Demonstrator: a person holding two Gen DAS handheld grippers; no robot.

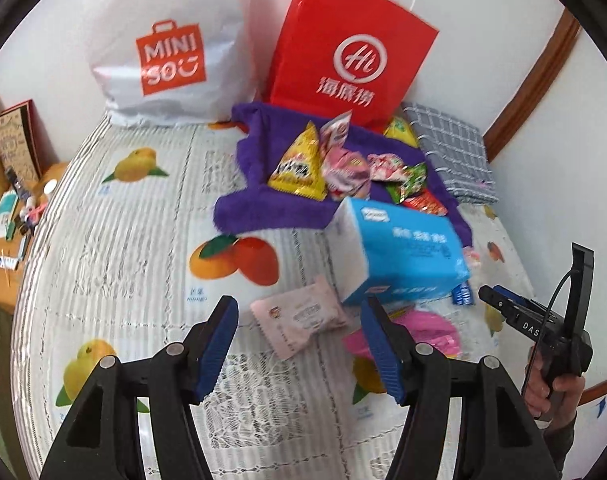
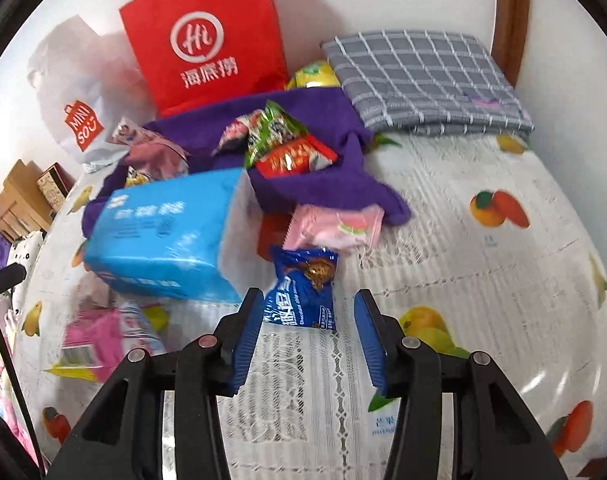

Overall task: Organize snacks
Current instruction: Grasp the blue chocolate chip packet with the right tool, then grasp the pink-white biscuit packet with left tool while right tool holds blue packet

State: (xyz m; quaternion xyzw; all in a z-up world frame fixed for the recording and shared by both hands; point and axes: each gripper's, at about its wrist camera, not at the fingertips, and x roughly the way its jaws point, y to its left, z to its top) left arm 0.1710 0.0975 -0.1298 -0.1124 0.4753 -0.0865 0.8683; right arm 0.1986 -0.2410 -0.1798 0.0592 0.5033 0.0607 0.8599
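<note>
Fruit-print cloth [image 1: 143, 248] covers the surface, w/ red bag [image 1: 349, 48] against white wall. Left hand-held gripper [image 1: 299, 344] released. Right hand-held gripper [image 2: 307, 332] released, straddling blue cookie pack [image 2: 303, 292].

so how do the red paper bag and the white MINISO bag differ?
The red paper bag is stiff with flat, creased sides and white twisted handles; the white MINISO bag is soft plastic, rounded and bulging, with no handle in view. The red paper bag carries a white circular logo over Chinese characters; the white MINISO bag has an orange square logo. Both stand upright against the wall at the far edge of the fruit-print cloth.
</note>
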